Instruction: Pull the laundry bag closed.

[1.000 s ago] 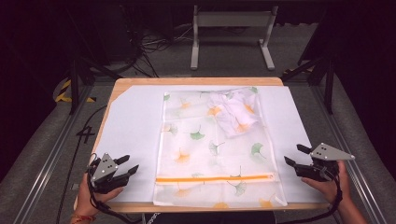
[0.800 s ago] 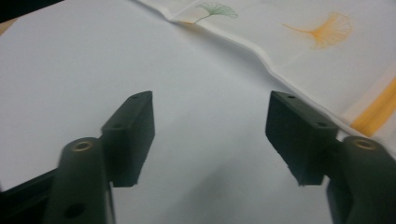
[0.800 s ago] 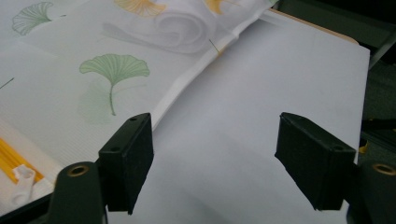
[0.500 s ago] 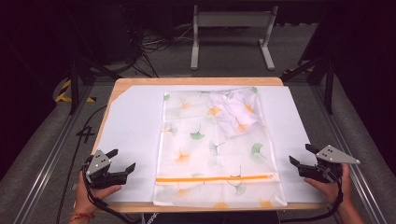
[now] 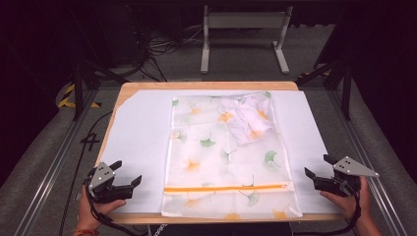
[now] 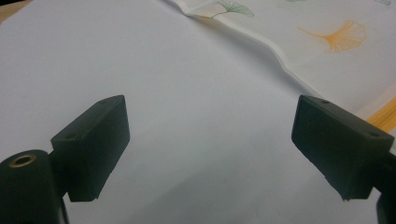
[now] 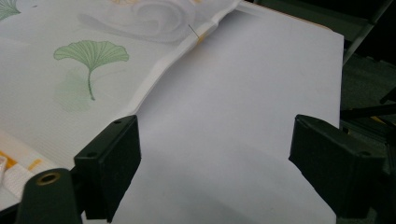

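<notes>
High view: near edge of the table [image 5: 206, 85], both hands parked wide of the cloth. Left gripper [image 5: 127, 179] sits at the near-left corner, right gripper [image 5: 309, 172] at the near-right; jaws on both have just been opening and now stand fully spread w/ nothing between them, as the left and right gripper views confirm over bare white paper [image 5: 137, 128]. The work piece, a sheer ginkgo-print laundry bag [image 5: 223, 162] w/ an orange zipper [image 5: 226, 187] across its near end, lies flat mid-table between the two, touching neither. A crumpled white garment [image 5: 248, 118] sits toward its far-right corner. Judgement: a release/reset beat; for a clean next grab, come in low at the hem corners, pinch fabric only, not the paper underneath. Beyond: wooden tabletop rim, grey carpet, cables, a metal stand [image 5: 243, 37] in a dark room.
</notes>
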{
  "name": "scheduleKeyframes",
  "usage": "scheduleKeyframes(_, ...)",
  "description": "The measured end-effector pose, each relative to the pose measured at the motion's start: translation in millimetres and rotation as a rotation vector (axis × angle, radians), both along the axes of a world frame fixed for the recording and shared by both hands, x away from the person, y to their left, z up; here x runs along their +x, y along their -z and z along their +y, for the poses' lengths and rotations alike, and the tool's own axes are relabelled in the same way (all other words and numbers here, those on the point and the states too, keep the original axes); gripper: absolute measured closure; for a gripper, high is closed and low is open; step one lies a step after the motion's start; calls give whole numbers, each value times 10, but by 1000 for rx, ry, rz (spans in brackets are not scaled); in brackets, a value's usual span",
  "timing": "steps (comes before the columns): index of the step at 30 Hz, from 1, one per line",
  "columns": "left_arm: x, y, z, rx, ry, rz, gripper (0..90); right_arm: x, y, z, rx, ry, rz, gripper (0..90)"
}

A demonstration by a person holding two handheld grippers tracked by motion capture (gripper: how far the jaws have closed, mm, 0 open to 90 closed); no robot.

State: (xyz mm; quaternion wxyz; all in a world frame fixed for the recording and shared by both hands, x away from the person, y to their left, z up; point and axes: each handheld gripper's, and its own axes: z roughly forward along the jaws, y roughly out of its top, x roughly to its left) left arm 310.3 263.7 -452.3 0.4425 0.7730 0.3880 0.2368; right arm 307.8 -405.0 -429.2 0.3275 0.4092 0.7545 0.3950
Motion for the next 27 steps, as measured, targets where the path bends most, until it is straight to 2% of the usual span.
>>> scheduleKeyframes(5,-2,-8,-11,-1,2,-7,123,2,9,16,-6,-3,1,172)
scheduleKeyframes(6,3,-8,-18,11,-1,-6,122,2,13,17,-8,-3,4,173)
scheduleKeyframes(17,15,4,-51,30,0,5,121,-10,20,27,-16,-14,0,173)
scheduleKeyframes(22,22,2,-62,29,4,4,123,-33,13,39,-28,-11,-18,179)
scheduleKeyframes(27,37,8,-83,35,8,10,123,-39,21,24,-21,4,-11,180)
